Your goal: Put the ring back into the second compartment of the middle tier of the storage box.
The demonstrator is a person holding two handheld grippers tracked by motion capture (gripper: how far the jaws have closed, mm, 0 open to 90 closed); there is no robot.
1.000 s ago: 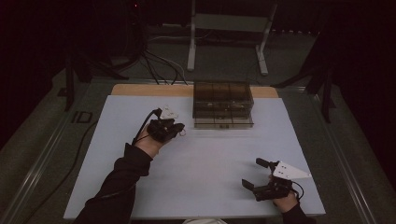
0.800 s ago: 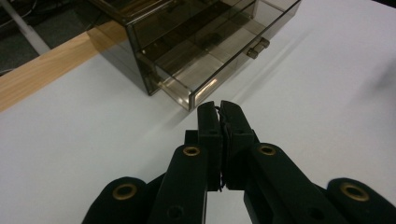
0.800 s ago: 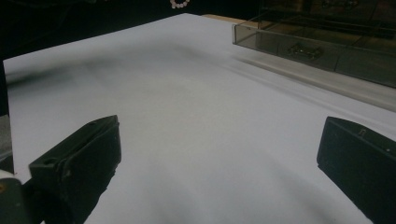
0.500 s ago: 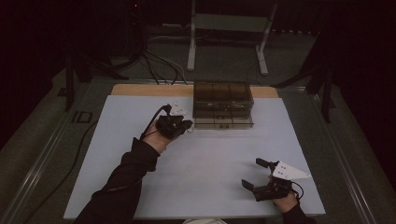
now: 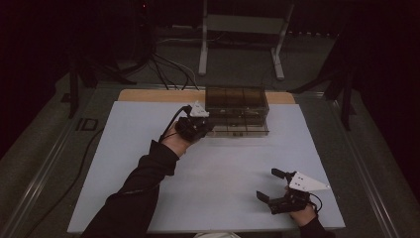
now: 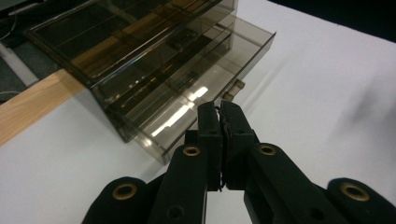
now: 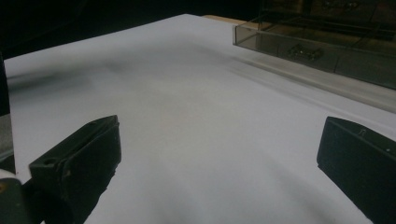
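Note:
A smoky transparent drawer box [image 5: 236, 110] stands at the far middle of the white table [image 5: 124, 148]. Its bottom drawer [image 6: 205, 88] is pulled out a little, with a small handle [image 6: 233, 88] at the front. My left gripper [image 5: 207, 129] is at the box's front left corner; in the left gripper view [image 6: 219, 111] its jaws are pressed together, tips just short of the drawer front. My right gripper [image 5: 267, 183] rests near the table's front right, jaws wide apart over bare table [image 7: 219, 140]. Small metal parts [image 7: 303, 51] lie in the open drawer.
A strip of wooden table edge [image 5: 148, 95] runs behind the white sheet. Beyond the table are a metal stand [image 5: 240, 29] and cables [image 5: 168, 64] on the dark floor. A cable [image 5: 74, 173] trails off the table's left side.
My left gripper has moved right and forward, from the middle left of the table up to the box's front corner. The right gripper has stayed put.

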